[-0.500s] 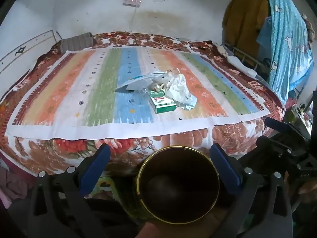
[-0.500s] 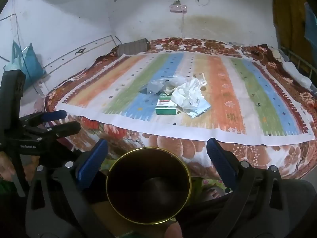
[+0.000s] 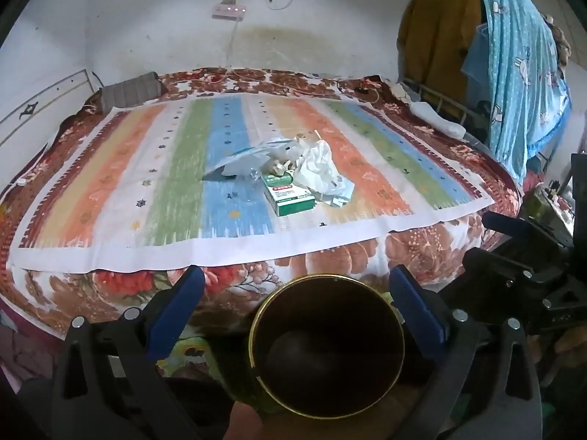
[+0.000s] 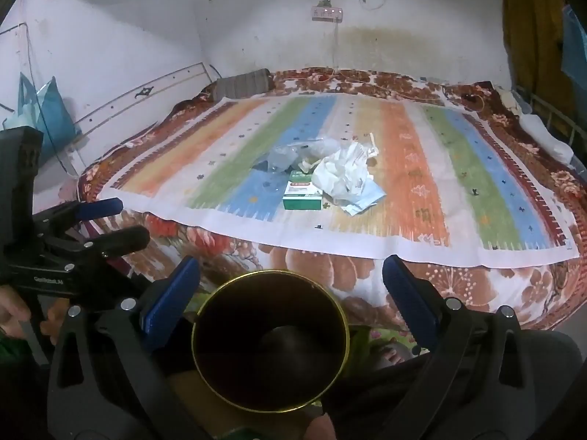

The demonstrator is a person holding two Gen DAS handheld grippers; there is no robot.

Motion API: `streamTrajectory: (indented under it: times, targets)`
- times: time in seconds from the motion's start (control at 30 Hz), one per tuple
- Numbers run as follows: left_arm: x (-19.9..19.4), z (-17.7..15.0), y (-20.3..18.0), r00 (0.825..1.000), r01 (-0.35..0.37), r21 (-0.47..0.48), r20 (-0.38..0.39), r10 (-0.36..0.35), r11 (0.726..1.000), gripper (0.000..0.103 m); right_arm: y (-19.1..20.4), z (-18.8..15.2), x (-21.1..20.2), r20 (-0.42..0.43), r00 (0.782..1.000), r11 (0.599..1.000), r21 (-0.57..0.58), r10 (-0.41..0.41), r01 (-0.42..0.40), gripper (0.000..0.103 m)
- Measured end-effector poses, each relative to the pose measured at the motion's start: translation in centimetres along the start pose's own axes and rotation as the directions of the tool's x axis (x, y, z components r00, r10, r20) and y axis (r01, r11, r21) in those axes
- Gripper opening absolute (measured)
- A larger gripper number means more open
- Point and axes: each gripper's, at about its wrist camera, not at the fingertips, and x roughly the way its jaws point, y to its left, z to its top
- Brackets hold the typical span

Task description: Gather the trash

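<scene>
Blue-padded jaws of the left hand-held gripper (image 3: 295, 300) spread wide, clamped on nothing; likewise the right hand-held gripper (image 4: 291, 286), fully apart and empty. Between and below each pair, a dark, gold-rimmed bin (image 3: 326, 344), mouth up, close against the near side of the bed (image 3: 330, 256); inside apparently nothing yet, though too dark at the bottom to be sure.

Farther out, on the striped cloth (image 3: 110, 183) over the bed, the trash in one loose heap near the middle, well apart from both grippers: a green-and-white carton (image 3: 290, 194) nearest, crumpled white paper (image 3: 319, 168) touching it on the right, a clear plastic bag (image 3: 242, 159) to the left, with small scraps between them.

Judged as the very start of collecting: nothing picked up, nothing dropped in. Next move likely a reach forward and down over the bed edge to the heap, jaws kept wide for the carton or narrowed for the paper. Soft paper and limp plastic probably prone to slipping, so a firm pinch at a bunched part, then a carry back over the bin's mouth before letting go.
</scene>
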Motion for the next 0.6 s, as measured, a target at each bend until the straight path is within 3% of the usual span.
streamTrajectory:
  times: [0.6]
  targets:
    - [-0.3, 0.0, 0.75, 1.0, 0.007, -0.036, 0.002, -0.007, 0.999, 0.098, -0.17, 0.07, -0.02, -0.031, 0.999, 1.0, 0.005, 0.029, -0.029, 0.095]
